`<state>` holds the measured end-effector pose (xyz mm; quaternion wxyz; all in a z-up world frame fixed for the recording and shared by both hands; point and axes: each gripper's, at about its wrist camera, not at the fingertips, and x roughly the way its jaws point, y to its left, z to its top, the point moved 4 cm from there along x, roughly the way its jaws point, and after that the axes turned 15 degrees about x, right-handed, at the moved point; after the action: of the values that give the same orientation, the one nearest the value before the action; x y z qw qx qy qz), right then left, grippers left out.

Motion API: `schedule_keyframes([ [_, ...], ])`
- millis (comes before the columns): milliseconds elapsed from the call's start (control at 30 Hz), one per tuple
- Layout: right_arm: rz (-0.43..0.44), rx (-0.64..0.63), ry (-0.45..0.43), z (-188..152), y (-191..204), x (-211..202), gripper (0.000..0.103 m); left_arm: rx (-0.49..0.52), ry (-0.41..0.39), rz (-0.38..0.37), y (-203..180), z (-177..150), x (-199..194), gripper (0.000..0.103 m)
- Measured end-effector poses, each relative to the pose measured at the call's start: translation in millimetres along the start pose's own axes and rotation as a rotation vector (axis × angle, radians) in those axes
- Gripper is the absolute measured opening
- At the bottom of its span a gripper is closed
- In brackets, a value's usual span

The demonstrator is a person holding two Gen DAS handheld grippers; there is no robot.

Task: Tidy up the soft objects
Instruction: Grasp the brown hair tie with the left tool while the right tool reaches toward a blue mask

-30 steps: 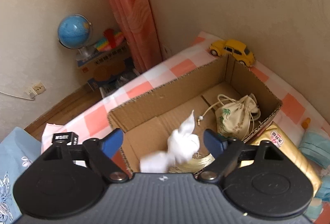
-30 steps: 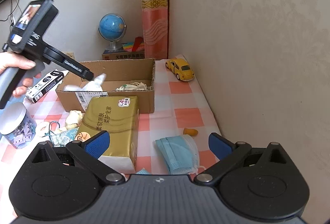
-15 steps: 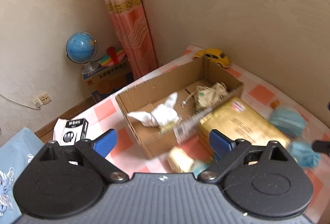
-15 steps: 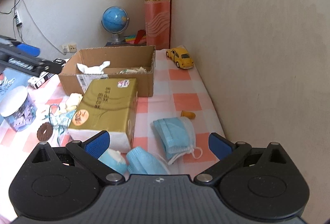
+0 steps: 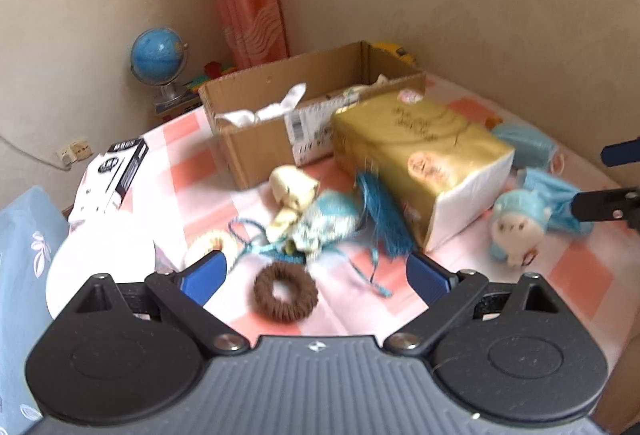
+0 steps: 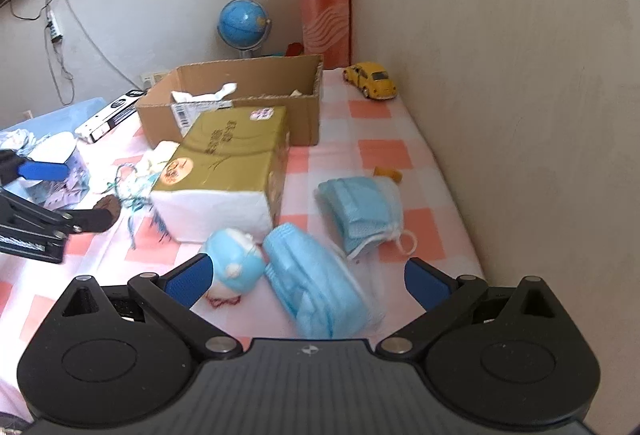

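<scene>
Right wrist: barcode label point(image 6: 182, 113) on cardboard box point(image 6: 280, 115)

both grippers point(image 5: 316, 277) point(image 6: 308, 281) tilted downward, fingers point(image 5: 204, 275) spread wide, empty

Motion blur smears the blue tassel point(image 5: 382, 219) and pouch point(image 5: 324, 225) ahead of the left jaws; the box wall hides most of the white cloth point(image 5: 264, 111).
</scene>
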<state>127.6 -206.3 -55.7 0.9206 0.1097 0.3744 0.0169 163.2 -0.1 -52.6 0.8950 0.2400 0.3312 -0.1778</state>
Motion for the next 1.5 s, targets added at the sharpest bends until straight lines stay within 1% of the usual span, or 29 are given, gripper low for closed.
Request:
schedule_keyframes([
  [67,0.011,-0.01,-0.003,-3.6,2.1,-0.7,0.103,-0.021,0.005,0.012,-0.1,-6.1,4.0,0.096],
  [167,0.019,-0.034,-0.01,-7.4,5.2,-0.2,0.103,-0.039,-0.002,0.05,0.3,-11.6,7.7,0.096],
  [333,0.036,-0.044,-0.01,-10.3,8.1,2.4,0.103,-0.062,-0.01,0.09,3.7,-12.8,16.8,0.093],
  [400,0.037,-0.047,-0.007,-11.5,8.4,3.9,0.103,-0.059,-0.009,0.102,5.8,-12.4,19.8,0.088],
  [500,0.015,-0.073,-0.01,-13.9,7.9,6.9,0.103,-0.064,-0.001,0.08,7.3,-12.2,25.2,0.086],
  [600,-0.03,-0.1,-0.012,-16.4,4.1,11.6,0.103,-0.063,0.006,0.071,6.7,-12.8,29.6,0.086],
  [800,-0.071,-0.104,0.012,-22.4,-9.5,23.8,0.103,-0.086,0.036,0.035,6.0,-18.1,39.4,0.086],
  [967,-0.063,-0.097,0.053,-29.8,-15.1,35.8,0.103,-0.125,0.039,0.014,10.2,-23.2,42.3,0.087],
  [1067,-0.039,-0.093,0.052,-31.1,-15.3,37.3,0.103,-0.15,0.037,-0.002,13.0,-24.9,43.6,0.087],
  [1133,-0.03,-0.099,0.049,-31.6,-14.3,37.4,0.103,-0.164,0.035,-0.012,14.6,-25.7,44.3,0.085],
  [1200,-0.022,-0.105,0.046,-32.0,-14.4,37.3,0.103,-0.175,0.027,-0.031,15.1,-26.0,43.1,0.073],
  [1333,-0.01,-0.11,0.031,-32.3,-16.0,36.7,0.103,-0.177,0.022,-0.037,15.7,-25.1,41.5,0.064],
  [1400,-0.006,-0.111,0.024,-33.0,-16.4,36.4,0.103,-0.174,0.02,-0.039,15.5,-24.4,40.2,0.052],
  [1433,-0.005,-0.111,0.022,-32.8,-16.5,36.4,0.103,-0.173,0.019,-0.04,15.6,-23.9,39.6,0.048],
  [1467,-0.004,-0.112,0.021,-32.7,-16.9,36.7,0.103,-0.173,0.019,-0.04,15.6,-24.1,38.5,0.042],
  [1500,-0.002,-0.113,0.018,-32.9,-17.0,36.7,0.103,-0.173,0.021,-0.041,15.6,-24.0,37.7,0.041],
])
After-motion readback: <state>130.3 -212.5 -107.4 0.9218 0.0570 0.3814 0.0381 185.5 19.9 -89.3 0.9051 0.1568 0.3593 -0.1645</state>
